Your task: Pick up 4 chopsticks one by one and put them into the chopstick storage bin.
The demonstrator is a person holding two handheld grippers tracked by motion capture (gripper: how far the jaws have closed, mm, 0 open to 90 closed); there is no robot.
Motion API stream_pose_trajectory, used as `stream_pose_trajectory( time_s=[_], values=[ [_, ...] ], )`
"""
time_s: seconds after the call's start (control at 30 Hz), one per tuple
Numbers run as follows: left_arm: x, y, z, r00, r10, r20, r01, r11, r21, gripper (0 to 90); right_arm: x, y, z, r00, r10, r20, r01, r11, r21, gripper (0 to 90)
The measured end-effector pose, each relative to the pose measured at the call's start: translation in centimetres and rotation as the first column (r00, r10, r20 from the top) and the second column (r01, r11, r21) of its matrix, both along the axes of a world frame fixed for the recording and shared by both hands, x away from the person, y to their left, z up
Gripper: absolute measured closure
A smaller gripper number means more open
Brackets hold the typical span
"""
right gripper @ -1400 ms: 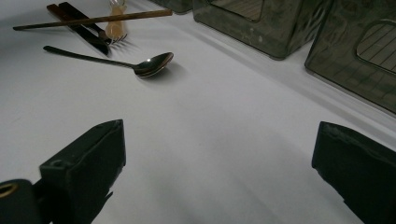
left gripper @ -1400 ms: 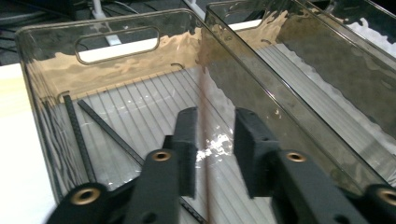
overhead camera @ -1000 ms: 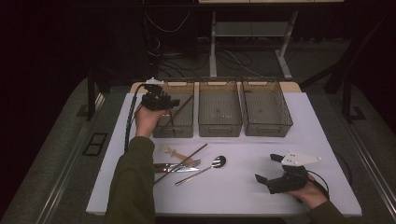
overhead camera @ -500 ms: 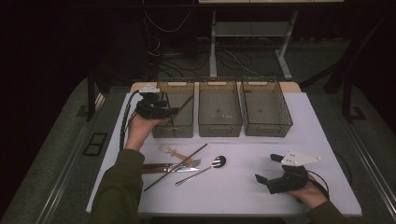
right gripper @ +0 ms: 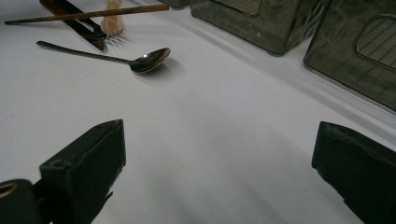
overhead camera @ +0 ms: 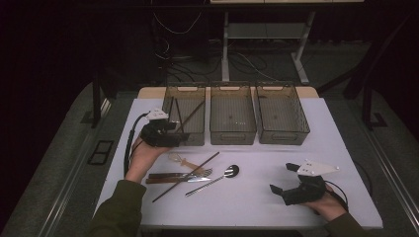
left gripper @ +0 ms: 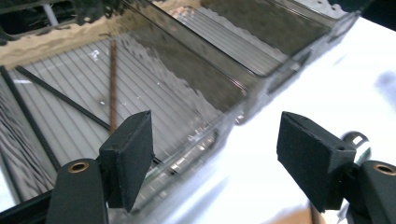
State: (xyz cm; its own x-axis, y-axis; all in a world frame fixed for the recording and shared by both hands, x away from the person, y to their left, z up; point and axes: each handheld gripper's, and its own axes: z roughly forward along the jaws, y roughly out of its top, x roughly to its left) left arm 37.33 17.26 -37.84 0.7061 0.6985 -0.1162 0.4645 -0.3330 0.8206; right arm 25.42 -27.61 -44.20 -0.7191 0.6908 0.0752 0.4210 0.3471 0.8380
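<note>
My left gripper (overhead camera: 182, 138) hovers at the near left corner of the left clear bin (overhead camera: 184, 89). Its jaws have just been opening and stand open with nothing between them. In the left gripper view, the left gripper (left gripper: 215, 154) looks into that bin, where a brown chopstick (left gripper: 112, 84) and black chopsticks (left gripper: 56, 95) lie. My right gripper (overhead camera: 282, 178) rests low at the near right of the white table (overhead camera: 306, 148), open and empty. Between the hands lie a spoon (overhead camera: 217, 177), a metal fork (overhead camera: 197, 173), a loose chopstick (overhead camera: 188, 175) and dark-handled cutlery (overhead camera: 163, 177).
A middle bin (overhead camera: 233, 137) and a right bin (overhead camera: 284, 138) stand in a row beside the left one at the back of the table. A pale small fork (overhead camera: 183, 160) lies near my left hand. The spoon (right gripper: 140, 60) lies ahead of my right gripper (right gripper: 217, 172).
My left hand has drawn back from above the left bin toward the near side, down to the bin's front corner. The right hand has stayed where it was.
</note>
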Motion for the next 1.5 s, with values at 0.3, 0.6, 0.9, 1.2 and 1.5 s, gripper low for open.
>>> stream_pose_trajectory(
  time_s=[0.3, 0.6, 0.9, 1.2, 1.5],
  values=[
    [-3.0, 0.1, -1.0, 0.9995, -0.028, 0.015, 0.028, 0.9994, -0.019, 26.6, 0.0, 0.0, 0.0, 1.0, -0.001, 0.0, 0.001, 1.0, 0.002, 3.1],
    [-5.5, 0.3, -1.9, 0.9982, -0.056, 0.018, 0.057, 0.9982, -0.02, 33.5, -0.1, 0.0, 0.1, 1.0, -0.001, 0.005, 0.001, 1.0, 0.004, 3.1],
    [-8.0, -0.6, -3.8, 0.9943, -0.105, -0.019, 0.105, 0.9944, 0.006, 51.3, -0.1, 0.0, 0.1, 1.0, -0.003, 0.005, 0.003, 1.0, 0.002, 3.1],
    [-9.4, -1.3, -4.9, 0.9881, -0.14, -0.064, 0.143, 0.9886, 0.048, 63.0, -0.2, 0.0, 0.1, 0.9999, 0.001, 0.013, -0.001, 1.0, -0.007, 3.1],
    [-8.9, -1.5, -5.8, 0.9883, -0.136, -0.07, 0.143, 0.9837, 0.109, 67.3, -0.1, 0.0, 0.1, 0.9999, 0.003, 0.012, -0.003, 1.0, -0.008, 3.1]
  ],
)
